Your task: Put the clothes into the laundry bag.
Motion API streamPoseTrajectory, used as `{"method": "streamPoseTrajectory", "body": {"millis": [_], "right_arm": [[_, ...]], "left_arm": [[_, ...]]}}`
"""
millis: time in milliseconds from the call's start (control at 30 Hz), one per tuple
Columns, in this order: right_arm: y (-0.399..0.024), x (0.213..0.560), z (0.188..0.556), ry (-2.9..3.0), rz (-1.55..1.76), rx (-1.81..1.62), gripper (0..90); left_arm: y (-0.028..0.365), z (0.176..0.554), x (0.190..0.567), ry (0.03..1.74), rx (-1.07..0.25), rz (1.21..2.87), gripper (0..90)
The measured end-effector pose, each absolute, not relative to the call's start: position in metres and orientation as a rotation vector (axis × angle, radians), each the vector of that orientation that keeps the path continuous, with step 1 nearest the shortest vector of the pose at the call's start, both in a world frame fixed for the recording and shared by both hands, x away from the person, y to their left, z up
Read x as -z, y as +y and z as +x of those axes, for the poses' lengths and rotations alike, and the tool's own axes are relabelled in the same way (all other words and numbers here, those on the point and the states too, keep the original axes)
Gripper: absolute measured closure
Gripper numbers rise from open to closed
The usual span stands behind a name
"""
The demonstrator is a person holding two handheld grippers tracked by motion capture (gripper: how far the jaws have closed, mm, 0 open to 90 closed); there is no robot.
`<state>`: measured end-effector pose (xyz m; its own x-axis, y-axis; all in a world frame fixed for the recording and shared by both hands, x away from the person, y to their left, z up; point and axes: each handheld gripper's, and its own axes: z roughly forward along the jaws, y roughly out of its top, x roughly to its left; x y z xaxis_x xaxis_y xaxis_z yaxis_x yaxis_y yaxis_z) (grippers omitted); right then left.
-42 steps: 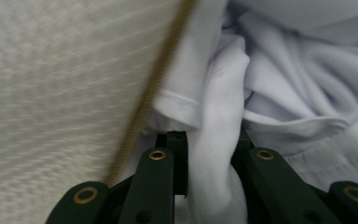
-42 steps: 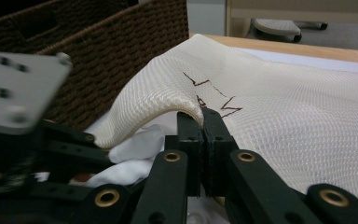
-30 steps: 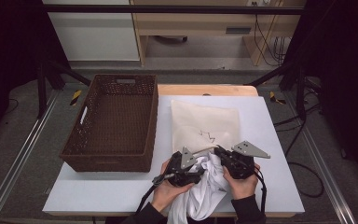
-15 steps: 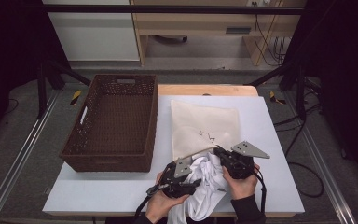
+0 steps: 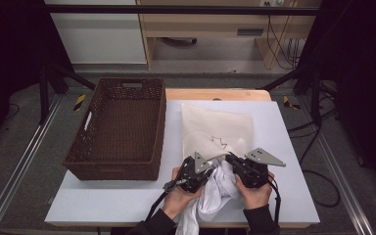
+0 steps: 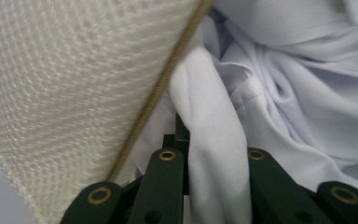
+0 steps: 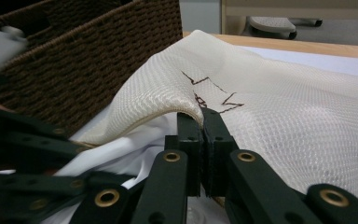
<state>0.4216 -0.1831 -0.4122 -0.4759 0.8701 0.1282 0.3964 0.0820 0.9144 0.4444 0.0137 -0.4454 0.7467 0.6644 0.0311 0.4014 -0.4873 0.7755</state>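
Table (image 5: 284, 147): white top, person's hands at near edge.
White garment (image 5: 215, 193): bunched at near edge, part hanging off, left gripper (image 5: 196, 171) clamped on a fold.
Mesh bag (image 5: 215, 127): flat beyond, right gripper (image 5: 235, 164) pinching its lifted rim.
Progress: garment apparently just starting into bag.
Wicker basket (image 5: 117, 127): left, empty.

White table (image 5: 284, 196), brown wicker basket (image 5: 120, 127) on its left half, cream mesh bag (image 5: 215, 127) flat beside it, crumpled white garment (image 5: 210, 198) at the near edge
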Motion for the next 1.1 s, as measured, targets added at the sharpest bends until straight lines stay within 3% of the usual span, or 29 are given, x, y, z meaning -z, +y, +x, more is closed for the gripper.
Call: {"method": "streamPoseTrajectory", "body": {"millis": [167,433,600,767,900,967,1000,1100], "right_arm": [[-0.183,0.409,0.420,1.908,1.242,-1.390,88.5],[-0.183,0.413,0.422,1.926,1.246,-1.367,88.5],[-0.185,0.412,0.421,1.917,1.250,-1.371,88.5],[-0.186,0.412,0.421,1.918,1.251,-1.369,88.5],[-0.185,0.413,0.422,1.921,1.251,-1.367,88.5],[-0.184,0.413,0.422,1.922,1.253,-1.368,88.5],[-0.184,0.413,0.422,1.923,1.252,-1.366,88.5],[-0.183,0.414,0.422,1.925,1.257,-1.364,88.6]], "left_arm": [[0.017,0.452,0.453,0.795,-0.430,2.131,76.0],[0.028,0.439,0.445,0.752,-0.350,2.087,37.5],[0.038,0.423,0.438,0.741,-0.361,2.090,23.6],[0.046,0.412,0.449,0.708,-0.370,2.097,36.2],[0.042,0.413,0.461,0.789,-0.270,2.127,39.1],[0.040,0.413,0.462,0.795,-0.233,2.120,51.0],[0.039,0.413,0.461,0.787,-0.222,2.116,63.0],[0.032,0.411,0.455,0.758,-0.270,2.128,77.4]]}}
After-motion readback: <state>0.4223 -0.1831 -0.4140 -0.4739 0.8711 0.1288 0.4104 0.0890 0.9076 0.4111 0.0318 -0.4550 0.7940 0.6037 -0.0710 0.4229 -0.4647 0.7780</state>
